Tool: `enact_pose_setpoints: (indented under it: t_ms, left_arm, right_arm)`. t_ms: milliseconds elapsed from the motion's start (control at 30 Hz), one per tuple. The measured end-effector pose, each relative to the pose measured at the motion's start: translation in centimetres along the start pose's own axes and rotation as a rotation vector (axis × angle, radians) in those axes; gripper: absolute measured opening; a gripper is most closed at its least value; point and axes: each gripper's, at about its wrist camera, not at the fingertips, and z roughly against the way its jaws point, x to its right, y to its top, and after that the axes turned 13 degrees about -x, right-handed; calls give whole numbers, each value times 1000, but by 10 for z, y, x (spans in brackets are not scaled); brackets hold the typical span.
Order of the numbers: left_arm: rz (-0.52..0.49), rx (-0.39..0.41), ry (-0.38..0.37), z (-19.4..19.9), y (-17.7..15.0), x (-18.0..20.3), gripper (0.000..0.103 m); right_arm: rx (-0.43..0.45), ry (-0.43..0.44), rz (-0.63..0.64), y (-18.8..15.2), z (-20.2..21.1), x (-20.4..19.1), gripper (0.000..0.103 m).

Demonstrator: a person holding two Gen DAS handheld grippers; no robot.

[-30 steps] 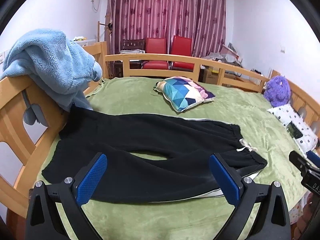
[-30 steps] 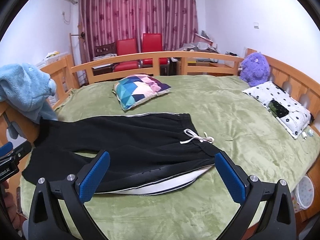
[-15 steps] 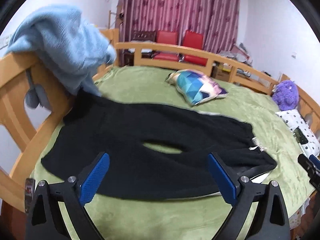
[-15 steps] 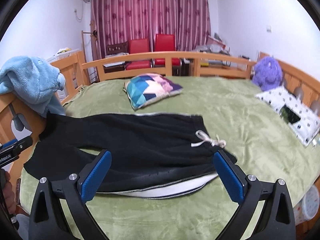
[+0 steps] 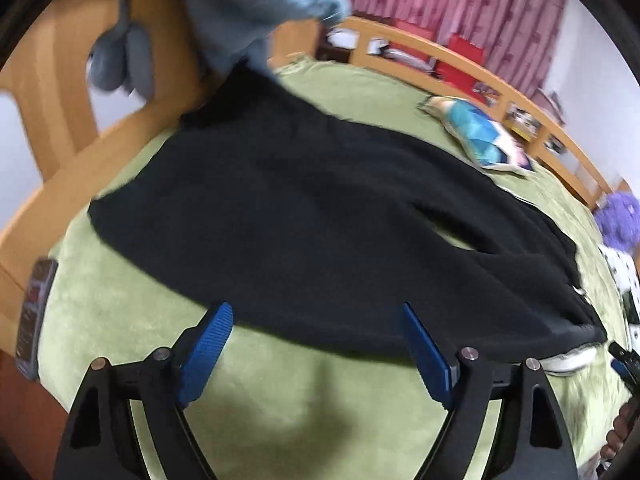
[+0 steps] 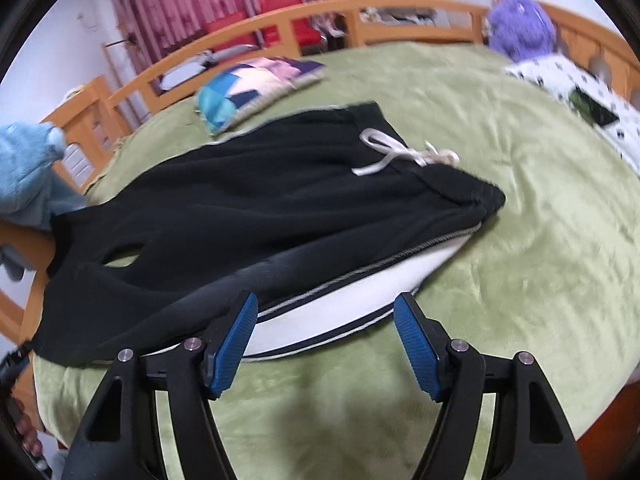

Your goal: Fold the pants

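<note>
So, black pants (image 6: 248, 208) lie spread flat across the green bed (image 6: 520, 264), legs running toward the wooden bed frame (image 5: 68, 148) where a light blue fleece blanket (image 6: 28, 168) is draped, waistband with its white drawstring (image 6: 400, 154) at the other end, nearer the purple plush toy (image 6: 520, 26). A small gap of green shows between the two legs. Left gripper (image 5: 316, 344) is spread wide and empty, hovering just off the near edge of the near leg; right gripper (image 6: 326, 338) is also apart with nothing in it, hanging over the white side stripe (image 6: 344, 300) along the near hem below the waistband. Frames are motion-blurred, so contact with fabric cannot be told, looks like none yet. Judged step: approach for the first fold, near leg onto far leg. To do it well, lower each gripper until one finger slides under the near edge, pinch only the near leg and not the bed cover, grab at matching spots along the seam so the edge lifts straight, then carry it over toward the patchwork pillow (image 6: 256, 88) side and line the edges up. Risk: catching the plush green cover with the cloth, or uneven pinches that twist the leg.
</note>
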Motion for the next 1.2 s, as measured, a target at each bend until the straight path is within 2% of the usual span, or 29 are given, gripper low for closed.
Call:
enact_pose_setpoints:
  t_ms: [67, 167, 333, 533, 600, 667, 767, 800, 833, 867, 933, 967, 1000, 1067, 1133, 1200]
  left_arm:
    - [39, -26, -5, -16, 1, -15, 83]
    - [114, -67, -27, -42, 0, -38, 80]
    - [163, -129, -81, -72, 0, -50, 79]
    - [184, -135, -112, -85, 7, -45, 78]
    - [185, -133, -118, -86, 12, -41, 68]
    - [185, -147, -124, -90, 16, -37, 58]
    - [204, -161, -108, -93, 19, -40, 40]
    - [209, -161, -107, -93, 21, -41, 31]
    - [210, -164, -105, -93, 22, -42, 26]
    - [210, -166, -105, -93, 23, -43, 16]
    - [194, -171, -123, -90, 27, -44, 11]
    - [185, -163, -125, -86, 28, -44, 9]
    - [178, -145, -130, -79, 28, -44, 9]
    - [166, -111, -143, -63, 33, -40, 8]
    - [159, -60, -171, -38, 41, -36, 8]
    - [149, -2, -188, -15, 56, -31, 8]
  right_arm:
    - [-7, 65, -83, 9, -10, 16, 71]
    - [-53, 110, -128, 26, -28, 19, 73]
    - [-155, 56, -112, 26, -71, 4, 73]
    - [-200, 67, -153, 1, -78, 21, 76]
    - [-208, 125, -193, -1, -77, 30, 76]
    - [-179, 184, -226, 2, -74, 36, 76]
    - [-150, 194, -243, 11, -77, 36, 76]
    - [-155, 197, -252, 14, -83, 35, 76]
    - [-151, 198, -256, 16, -85, 34, 71]
    - [-139, 195, -248, 16, -85, 32, 66]
    - [-100, 187, -178, 17, -78, 26, 39]
    - [-82, 181, -157, 17, -74, 25, 29]
    - [-63, 178, -147, 17, -67, 27, 13]
    - [-50, 245, -176, 23, -57, 35, 8]
    - [-8, 346, -197, 32, -37, 41, 8]
    - [25, 371, -176, 44, -22, 36, 7]
